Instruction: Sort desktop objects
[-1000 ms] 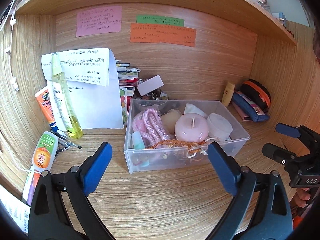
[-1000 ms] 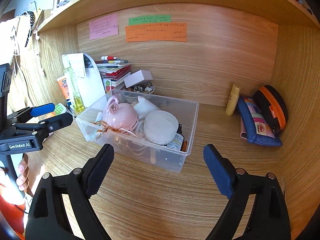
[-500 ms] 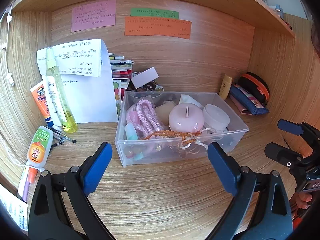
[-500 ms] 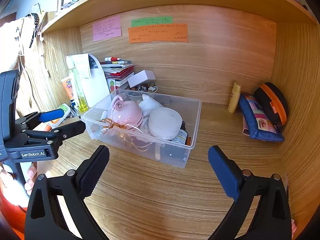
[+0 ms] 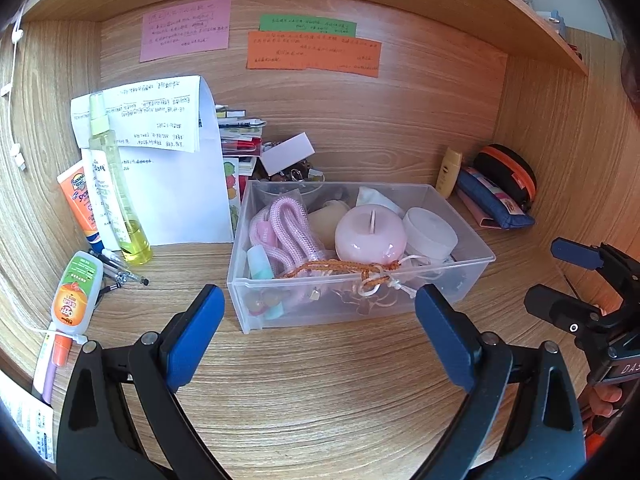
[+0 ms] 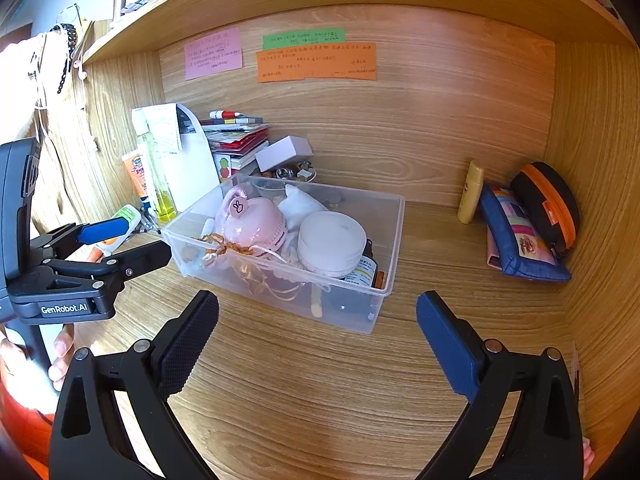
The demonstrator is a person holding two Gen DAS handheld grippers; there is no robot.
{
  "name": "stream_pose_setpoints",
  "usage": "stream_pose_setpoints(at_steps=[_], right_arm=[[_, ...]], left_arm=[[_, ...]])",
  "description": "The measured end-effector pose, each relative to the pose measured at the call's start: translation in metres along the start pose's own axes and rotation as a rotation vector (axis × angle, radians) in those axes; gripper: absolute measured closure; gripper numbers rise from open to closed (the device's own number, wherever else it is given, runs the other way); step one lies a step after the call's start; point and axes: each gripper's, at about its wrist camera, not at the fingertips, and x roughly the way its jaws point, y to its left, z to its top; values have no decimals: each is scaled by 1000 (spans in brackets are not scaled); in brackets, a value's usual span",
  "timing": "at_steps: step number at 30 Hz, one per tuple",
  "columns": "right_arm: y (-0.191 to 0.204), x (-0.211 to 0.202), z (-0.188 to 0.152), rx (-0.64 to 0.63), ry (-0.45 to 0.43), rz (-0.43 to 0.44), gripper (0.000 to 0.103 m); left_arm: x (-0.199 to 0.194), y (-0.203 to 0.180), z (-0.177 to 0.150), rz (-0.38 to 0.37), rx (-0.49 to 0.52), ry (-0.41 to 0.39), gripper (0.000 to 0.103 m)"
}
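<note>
The clear bin [image 5: 360, 304] sat mid-desk, at twelve o'clock from both grippers. It looked like thin, stiff plastic, light in itself but loaded; its smooth walls would probably slip under pads, so the rim of a short wall seemed the surest place to pinch, or a grip on one item inside at a time. It held a pink candle [image 5: 370, 234] with a glossy round body, likely heavy and slick, a white jar [image 5: 430, 232] at its three o'clock, a soft pink cord [image 5: 288, 228] at its nine o'clock, and an orange string [image 5: 340, 267] draped over the front wall, which could snag. A small dark bottle [image 6: 366, 270] lay low in one corner; its label was too small to read.

The left gripper [image 5: 316, 330] hung short of the bin's front wall, jaws wide apart and empty. The right gripper [image 6: 318, 334] had its jaws spread fully, having just finished opening, nothing between them.

Loose things waited elsewhere: a yellow spray bottle [image 5: 116, 200] and tubes at ten o'clock, a blue pouch [image 6: 516, 236] and black case [image 6: 548, 204] at two o'clock
</note>
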Motion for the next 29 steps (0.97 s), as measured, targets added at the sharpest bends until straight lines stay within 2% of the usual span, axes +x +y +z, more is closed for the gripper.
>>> stream_pose_setpoints(at_steps=[5, 13, 24, 29], right_arm=[[1, -1, -1, -5, 0, -1, 4], [-1, -3, -1, 1, -3, 2, 4], [-2, 0, -2, 8, 6, 12, 4], [-2, 1, -3, 7, 10, 9, 4]], left_arm=[[-2, -1, 0, 9, -3, -6, 6], [-1, 2, 1, -55, -32, 27, 6], [-5, -2, -1, -1, -23, 3, 6], [-6, 3, -1, -6, -41, 13, 6]])
